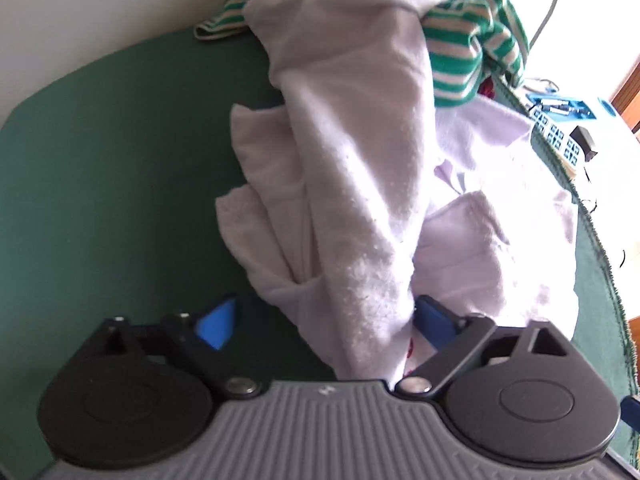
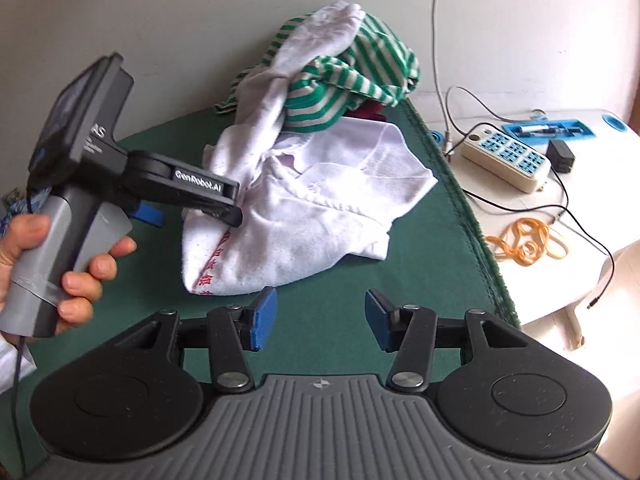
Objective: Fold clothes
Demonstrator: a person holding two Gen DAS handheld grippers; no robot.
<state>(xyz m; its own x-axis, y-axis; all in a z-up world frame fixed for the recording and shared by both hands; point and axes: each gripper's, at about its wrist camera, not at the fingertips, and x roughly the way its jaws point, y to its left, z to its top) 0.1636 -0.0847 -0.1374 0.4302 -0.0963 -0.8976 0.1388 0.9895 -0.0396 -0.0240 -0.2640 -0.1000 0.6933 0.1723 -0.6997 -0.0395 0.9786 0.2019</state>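
A crumpled white garment (image 1: 352, 184) with red lettering lies on the green table cloth (image 1: 120, 180), running up into a pile with a green-and-white striped garment (image 1: 460, 60). My left gripper (image 1: 326, 322) is open and straddles the white fabric. Its right pad touches the cloth and its left pad stands apart from it. In the right wrist view a hand holds that left gripper (image 2: 216, 210) over the near left part of the white garment (image 2: 304, 216). My right gripper (image 2: 320, 318) is open over bare green cloth (image 2: 360, 280), with nothing between its pads. The striped garment (image 2: 352, 80) sits at the back.
A white side table (image 2: 520, 208) stands to the right of the green cloth's edge. It carries a power strip (image 2: 506, 160), a blue tray (image 2: 550, 128), a black adapter (image 2: 562, 156), rubber bands (image 2: 528, 244) and cables. A pale wall runs behind.
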